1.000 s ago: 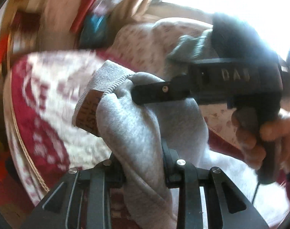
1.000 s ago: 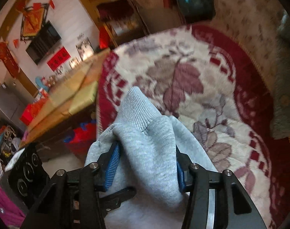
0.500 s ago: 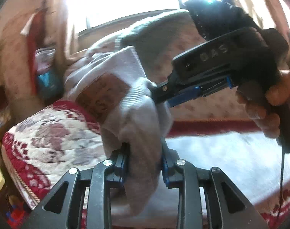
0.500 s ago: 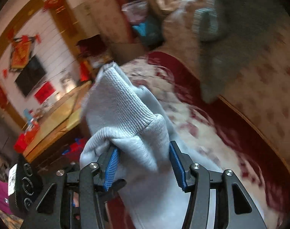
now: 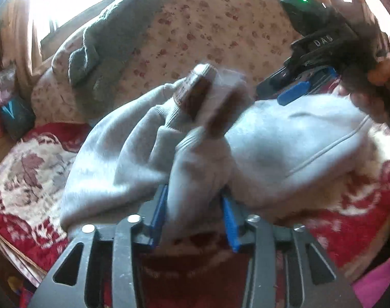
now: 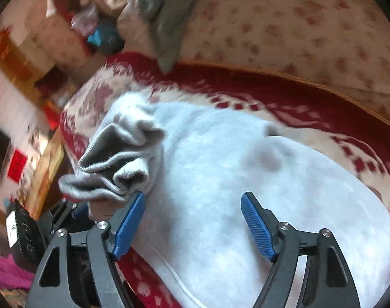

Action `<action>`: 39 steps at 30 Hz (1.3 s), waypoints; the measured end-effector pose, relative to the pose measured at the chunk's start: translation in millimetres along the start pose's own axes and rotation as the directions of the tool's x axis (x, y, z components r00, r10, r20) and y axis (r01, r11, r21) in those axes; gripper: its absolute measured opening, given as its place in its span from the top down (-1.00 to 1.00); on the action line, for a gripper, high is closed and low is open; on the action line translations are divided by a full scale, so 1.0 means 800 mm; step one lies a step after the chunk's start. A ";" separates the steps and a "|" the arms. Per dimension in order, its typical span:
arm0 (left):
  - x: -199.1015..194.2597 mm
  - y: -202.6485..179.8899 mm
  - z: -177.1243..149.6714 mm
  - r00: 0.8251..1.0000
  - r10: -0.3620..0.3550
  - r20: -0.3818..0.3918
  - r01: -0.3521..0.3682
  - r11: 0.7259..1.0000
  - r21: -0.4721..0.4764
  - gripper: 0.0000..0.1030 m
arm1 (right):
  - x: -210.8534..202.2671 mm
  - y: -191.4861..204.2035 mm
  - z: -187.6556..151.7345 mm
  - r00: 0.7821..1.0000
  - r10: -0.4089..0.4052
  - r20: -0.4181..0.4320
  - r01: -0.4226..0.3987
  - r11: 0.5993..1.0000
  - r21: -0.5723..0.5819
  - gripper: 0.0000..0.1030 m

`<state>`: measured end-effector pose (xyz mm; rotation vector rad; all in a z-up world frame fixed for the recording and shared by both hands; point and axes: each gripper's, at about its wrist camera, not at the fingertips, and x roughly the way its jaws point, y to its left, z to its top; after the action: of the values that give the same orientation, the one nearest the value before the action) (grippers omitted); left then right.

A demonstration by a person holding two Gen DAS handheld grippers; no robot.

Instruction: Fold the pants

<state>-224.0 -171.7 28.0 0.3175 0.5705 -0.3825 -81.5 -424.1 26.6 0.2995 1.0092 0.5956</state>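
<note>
Grey pants (image 6: 246, 179) lie folded over on a red patterned blanket (image 5: 28, 179). The right claw (image 6: 192, 220) spreads wide, nothing pinched; the left claw (image 5: 195, 213) is opening with cuff fabric between its pads. Best lowered flat, then edges squared.

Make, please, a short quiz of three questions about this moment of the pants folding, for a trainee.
1. True or false: the pads of the right gripper press on the grey pants.
2. Which cloth is between the fingers of the left gripper? A) the grey pants B) the green knit on the sofa C) the red patterned blanket
3. Fill in: the brown label sits on a ribbed ____ of the pants.

Key
1. False: its jaws are opening, with the pads wide apart over the cloth.
2. A, while these jaws also open.
3. Cuff.
</note>
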 end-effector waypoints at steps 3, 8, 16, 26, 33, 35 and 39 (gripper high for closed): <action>-0.030 0.015 0.012 0.998 0.009 0.064 -0.007 0.999 -0.037 -0.40 | -0.028 0.004 -0.003 0.995 0.046 0.091 -0.048 0.999 0.025 -0.71; -0.040 0.038 0.050 0.988 0.082 0.132 -0.074 0.995 -0.069 -0.56 | -0.033 0.047 0.004 0.979 0.099 0.176 -0.095 0.995 -0.031 -0.76; 0.015 0.048 0.070 0.994 0.061 0.095 -0.054 0.996 -0.071 -0.57 | 0.035 0.049 0.022 0.964 0.240 0.114 -0.257 0.950 0.176 -0.77; 0.057 0.049 0.060 0.998 -0.060 0.002 0.060 0.993 -0.099 0.25 | 0.062 0.055 0.040 0.949 0.289 0.125 -0.306 0.939 0.157 0.45; 0.014 0.035 0.051 0.982 -0.190 -0.004 0.189 0.979 -0.079 0.37 | 0.024 0.074 0.004 0.972 0.197 0.126 -0.203 0.978 0.036 0.47; 0.029 0.025 0.039 0.978 -0.203 -0.046 0.199 0.976 -0.090 0.37 | 0.038 0.079 -0.010 0.995 0.033 0.089 -0.032 0.999 -0.009 0.41; 0.052 0.011 0.025 0.982 -0.180 -0.056 0.172 0.977 -0.127 0.34 | 0.073 0.075 -0.031 0.989 -0.125 0.078 0.128 0.991 -0.045 0.34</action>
<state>-179.1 -182.3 21.7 0.1628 0.6875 -0.5072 -99.4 -341.7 2.9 0.2108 0.9323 0.4901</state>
